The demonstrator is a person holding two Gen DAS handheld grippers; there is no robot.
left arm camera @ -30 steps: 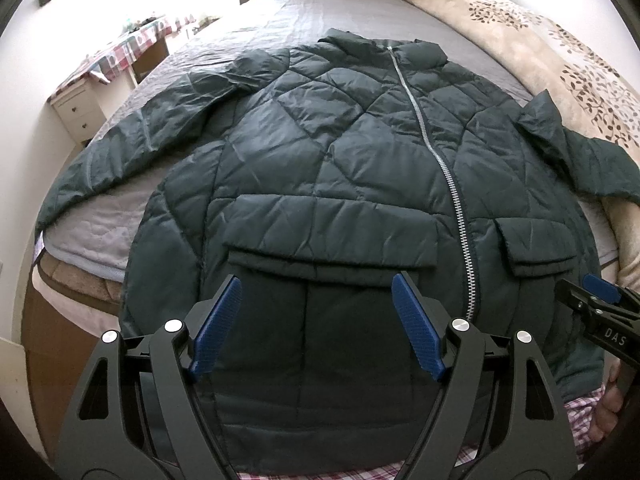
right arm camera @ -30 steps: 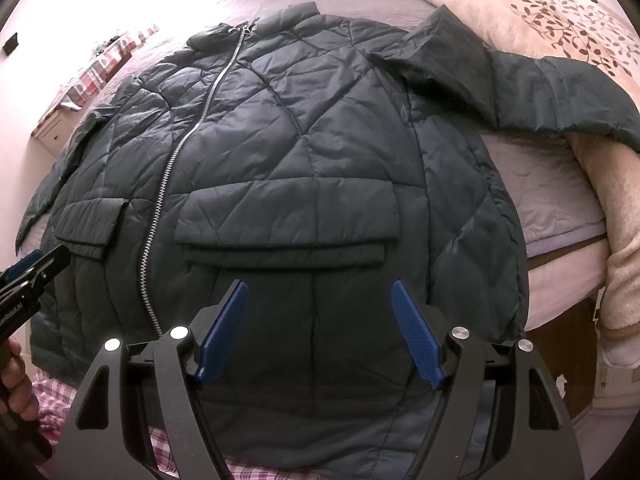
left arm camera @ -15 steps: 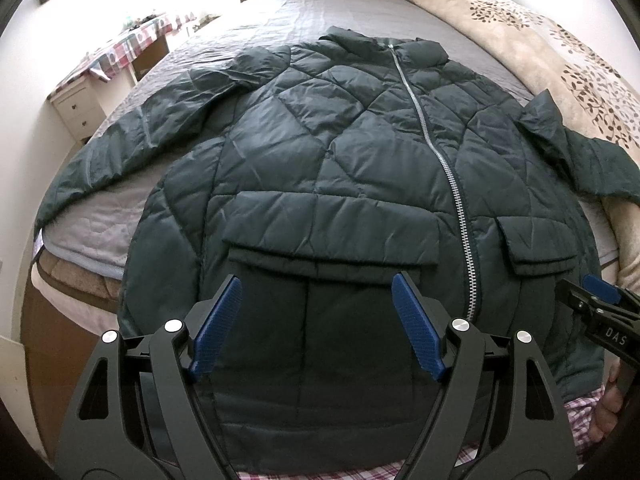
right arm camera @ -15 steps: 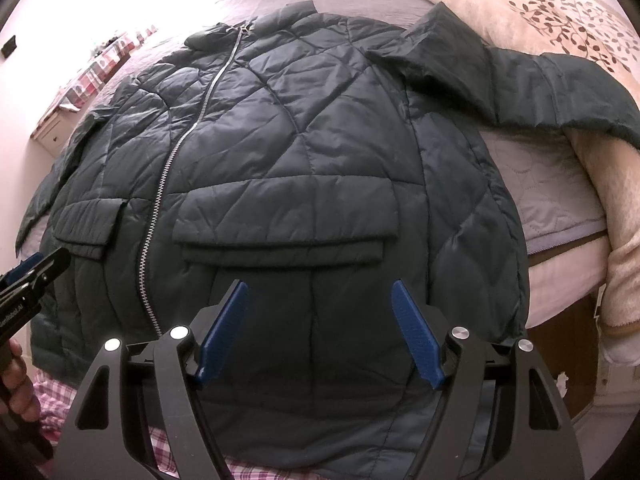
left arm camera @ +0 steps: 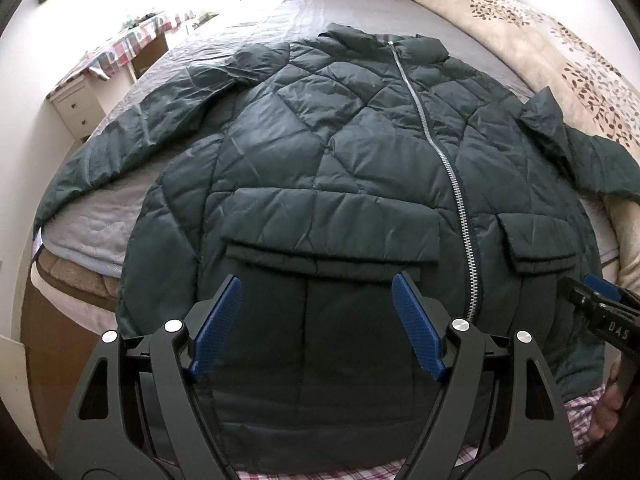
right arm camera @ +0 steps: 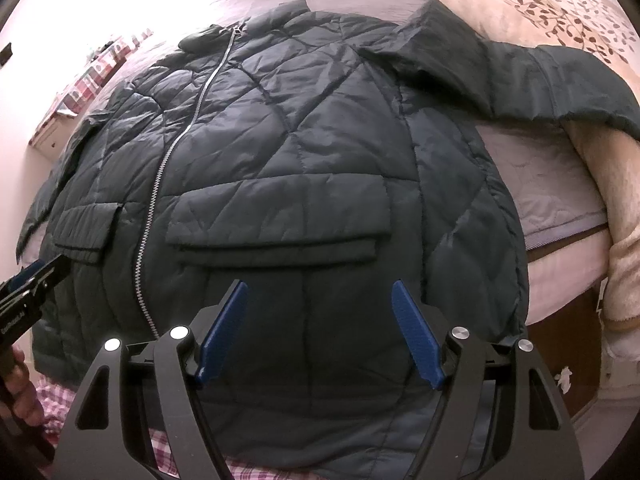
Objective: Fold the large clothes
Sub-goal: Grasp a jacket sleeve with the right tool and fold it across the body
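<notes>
Dark quilted jacket (left arm camera: 320,168) lay flat, zipped, on bed (left arm camera: 304,12), hem near me. My left gripper (left arm camera: 316,328) and right gripper (right arm camera: 320,332) hovered over hem, fingers spread, grasping nothing. "DAS" read on right gripper's body, left view.

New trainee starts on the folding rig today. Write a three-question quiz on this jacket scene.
1. True or false: the jacket is zipped shut.
2. Which sleeve lies on the floral blanket? A) the one on the left gripper side B) the one on the right gripper side
3. Fill in: both grippers are ___ and hold nothing.

Key: 1 true; 2 B; 3 open.
</notes>
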